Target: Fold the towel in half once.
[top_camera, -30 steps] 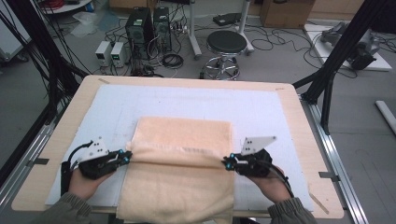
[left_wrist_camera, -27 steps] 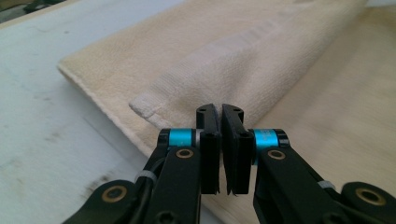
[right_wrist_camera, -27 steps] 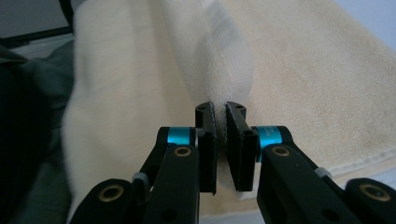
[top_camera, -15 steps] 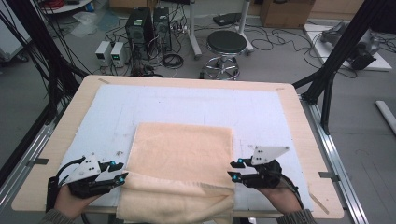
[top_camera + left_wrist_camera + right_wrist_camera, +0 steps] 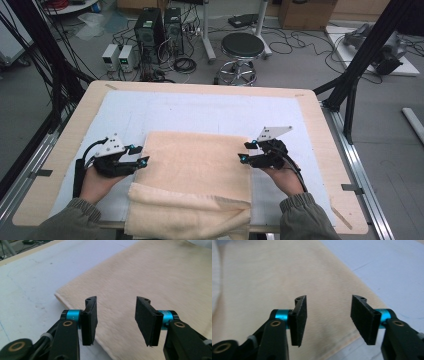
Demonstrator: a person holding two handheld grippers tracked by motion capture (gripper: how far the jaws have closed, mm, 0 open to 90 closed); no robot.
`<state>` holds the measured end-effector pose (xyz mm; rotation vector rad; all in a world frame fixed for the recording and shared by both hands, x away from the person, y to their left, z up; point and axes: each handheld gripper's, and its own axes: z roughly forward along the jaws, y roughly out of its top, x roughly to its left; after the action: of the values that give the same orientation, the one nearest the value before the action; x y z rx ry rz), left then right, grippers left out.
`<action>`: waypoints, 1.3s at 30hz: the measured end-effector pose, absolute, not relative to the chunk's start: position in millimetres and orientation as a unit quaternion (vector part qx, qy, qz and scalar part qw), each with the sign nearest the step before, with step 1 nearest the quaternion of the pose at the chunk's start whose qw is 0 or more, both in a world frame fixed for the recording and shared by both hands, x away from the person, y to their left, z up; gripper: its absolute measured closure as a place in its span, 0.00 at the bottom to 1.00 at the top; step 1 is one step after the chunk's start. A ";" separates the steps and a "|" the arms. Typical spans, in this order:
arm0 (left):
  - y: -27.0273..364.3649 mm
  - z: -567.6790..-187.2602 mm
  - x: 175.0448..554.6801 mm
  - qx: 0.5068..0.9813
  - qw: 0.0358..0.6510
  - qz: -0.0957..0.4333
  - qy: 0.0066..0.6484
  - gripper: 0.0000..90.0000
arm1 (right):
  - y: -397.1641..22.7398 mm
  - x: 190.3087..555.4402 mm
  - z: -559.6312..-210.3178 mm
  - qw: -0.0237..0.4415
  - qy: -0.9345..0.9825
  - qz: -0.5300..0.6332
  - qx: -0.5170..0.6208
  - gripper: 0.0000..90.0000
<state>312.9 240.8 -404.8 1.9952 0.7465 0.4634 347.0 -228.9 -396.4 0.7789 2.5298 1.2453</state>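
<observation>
Left gripper (image 5: 141,154): jaws apart, just been opening, nothing between the pads, poised over the left edge of the towel (image 5: 195,170). Right gripper (image 5: 245,151): jaws likewise parted, just been opening, gripping nothing, at the towel's right edge. Towel: peach terry cloth, folded, lying flat on the pale blue mat (image 5: 200,110), its near portion hanging over the table's front edge. Table (image 5: 75,130): light wooden rim around the mat.

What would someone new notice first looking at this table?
Probably the beige towel, folded and spread across the near middle of the table, its front part hanging over the near edge. Next, the left gripper and right gripper at its two side edges, jaws apart, nothing between them.
</observation>
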 end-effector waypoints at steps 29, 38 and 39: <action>221.6 -437.0 403.0 0.823 0.381 0.176 0.382 0.94 | -215.4 420.2 -428.1 0.067 0.881 0.363 0.295 0.92; 221.6 -378.6 426.4 0.772 0.407 0.263 0.411 0.95 | -207.9 458.5 -361.2 0.144 0.859 0.384 0.308 0.92; 222.9 -356.3 434.7 0.766 0.414 0.273 0.408 0.95 | -207.6 462.2 -351.5 0.152 0.856 0.389 0.306 0.92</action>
<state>434.7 222.9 -356.3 1.9260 1.0253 0.6862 462.2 -207.6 -351.5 0.8788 2.4559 1.1153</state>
